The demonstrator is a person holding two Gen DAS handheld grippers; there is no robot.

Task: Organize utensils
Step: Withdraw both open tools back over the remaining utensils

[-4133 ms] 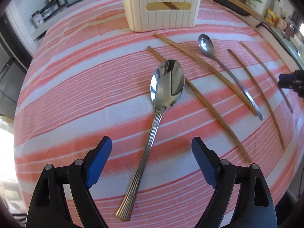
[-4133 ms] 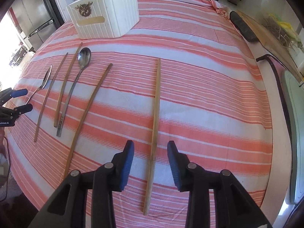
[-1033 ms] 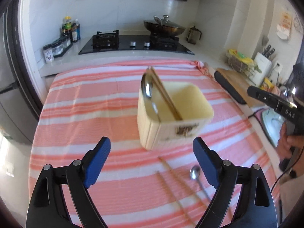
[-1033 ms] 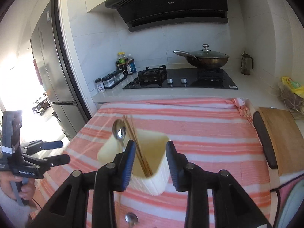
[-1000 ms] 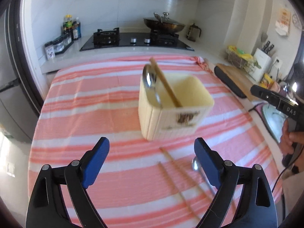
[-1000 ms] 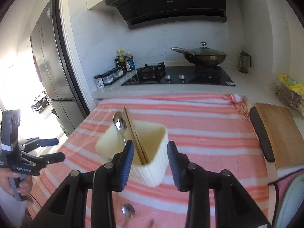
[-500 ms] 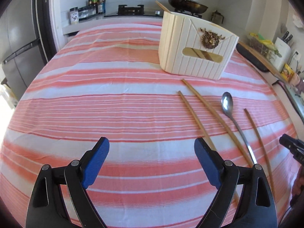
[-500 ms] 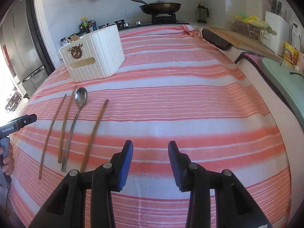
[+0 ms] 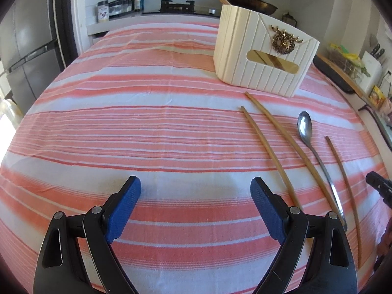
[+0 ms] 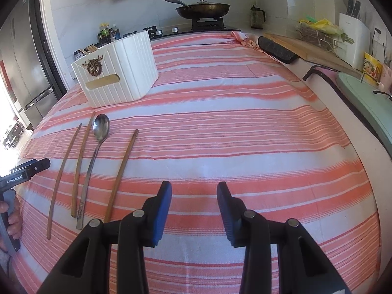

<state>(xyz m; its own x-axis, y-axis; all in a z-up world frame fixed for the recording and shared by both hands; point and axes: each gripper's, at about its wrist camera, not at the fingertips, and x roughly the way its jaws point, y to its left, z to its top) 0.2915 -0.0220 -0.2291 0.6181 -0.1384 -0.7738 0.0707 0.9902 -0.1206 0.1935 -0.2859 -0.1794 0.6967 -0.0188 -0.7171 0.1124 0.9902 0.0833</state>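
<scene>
Both grippers, left wide and right narrower, hover empty over the counter while the slim, slippery steel spoon at right awaits a mid-handle pinch.

A worktop under a striped orange-and-white cloth fills the room's middle. Beyond it, white tiled walls back a black hob carrying a lidded pan. A steel fridge stands left, where bright daylight enters; a knife block stands right.
</scene>
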